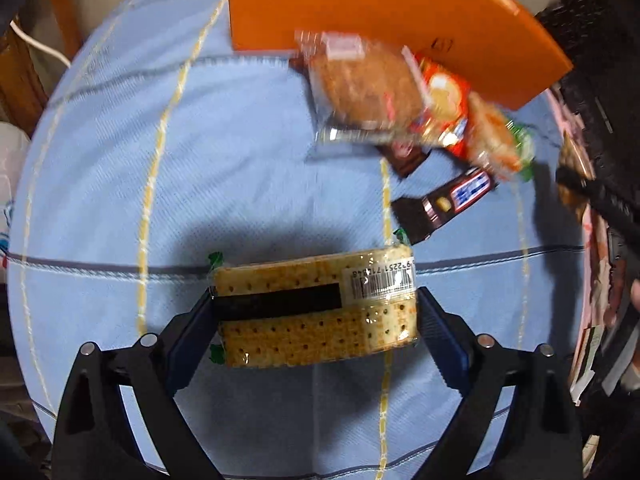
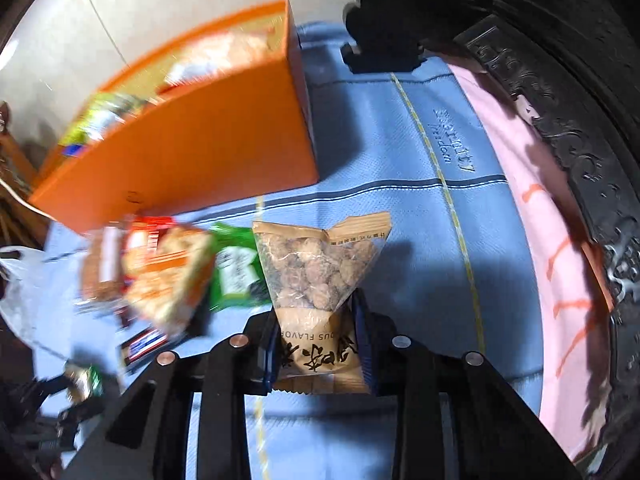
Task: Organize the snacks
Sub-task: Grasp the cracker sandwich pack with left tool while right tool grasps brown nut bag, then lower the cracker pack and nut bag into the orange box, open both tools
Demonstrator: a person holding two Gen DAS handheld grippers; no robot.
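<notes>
My left gripper point(image 1: 316, 312) is shut on a clear-wrapped cracker sandwich pack point(image 1: 316, 312) with a dark filling and a barcode label, held above the blue cloth. My right gripper point(image 2: 316, 336) is shut on a tan bag of nut snacks point(image 2: 316, 276), held upright by its lower end. An orange box point(image 1: 380, 4) stands at the back; in the right wrist view the orange box point(image 2: 192, 152) holds several packets. A pile of snacks point(image 1: 400, 96) lies before the box, with a dark chocolate bar point(image 1: 444, 204) nearest. The pile point(image 2: 168, 272) sits left of the nut bag.
A blue checked cloth point(image 1: 160, 160) covers the surface. A pink cloth point(image 2: 560, 240) and dark carved furniture point(image 2: 580, 100) lie to the right. A white plastic bag point(image 2: 20, 280) is at far left. A green packet point(image 2: 236, 268) lies beside the nut bag.
</notes>
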